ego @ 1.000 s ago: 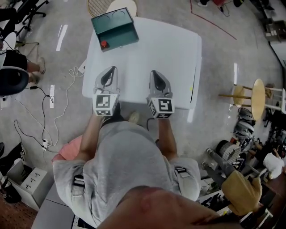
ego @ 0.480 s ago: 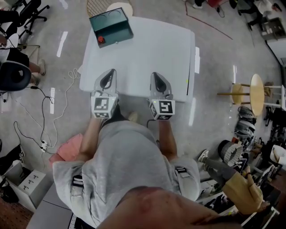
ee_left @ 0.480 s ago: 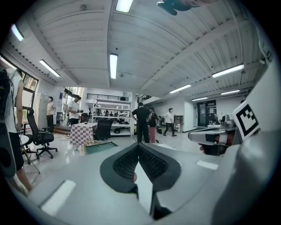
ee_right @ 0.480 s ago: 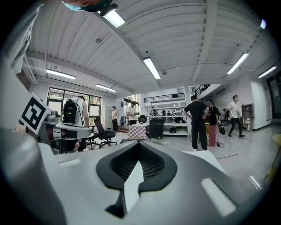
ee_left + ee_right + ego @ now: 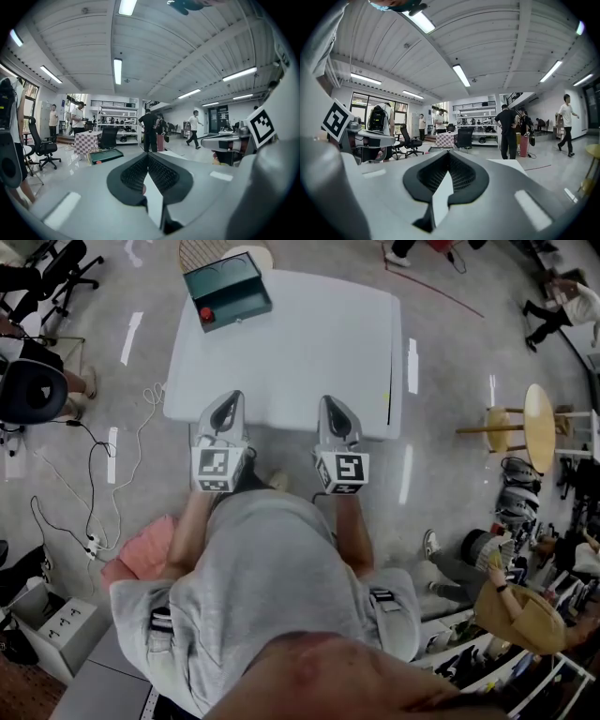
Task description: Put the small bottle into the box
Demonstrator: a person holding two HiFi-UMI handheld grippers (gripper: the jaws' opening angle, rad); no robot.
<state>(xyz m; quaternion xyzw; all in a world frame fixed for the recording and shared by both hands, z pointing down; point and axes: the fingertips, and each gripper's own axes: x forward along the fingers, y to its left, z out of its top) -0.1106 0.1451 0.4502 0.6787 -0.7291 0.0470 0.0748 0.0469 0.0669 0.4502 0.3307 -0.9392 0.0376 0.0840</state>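
A white counter [image 5: 309, 343] stands on the glossy grey floor [image 5: 450, 352]. A round wooden stool [image 5: 541, 427] stands at its right, and white cables [image 5: 141, 432] trail at its left.

Open teal box [image 5: 228, 289], table's [image 5: 309, 352] far-left corner

Dark teal for the box [image 5: 228, 292]; red for the small bottle [image 5: 205, 314]. White for the table [image 5: 309, 343]. Pale grey with black-and-white square markers on left gripper [image 5: 228, 401] and right gripper [image 5: 334, 403]. Grey for the shirt [image 5: 262, 587], pink for the cloth [image 5: 141, 554], red-and-white checks for the tablecloth [image 5: 86, 140].
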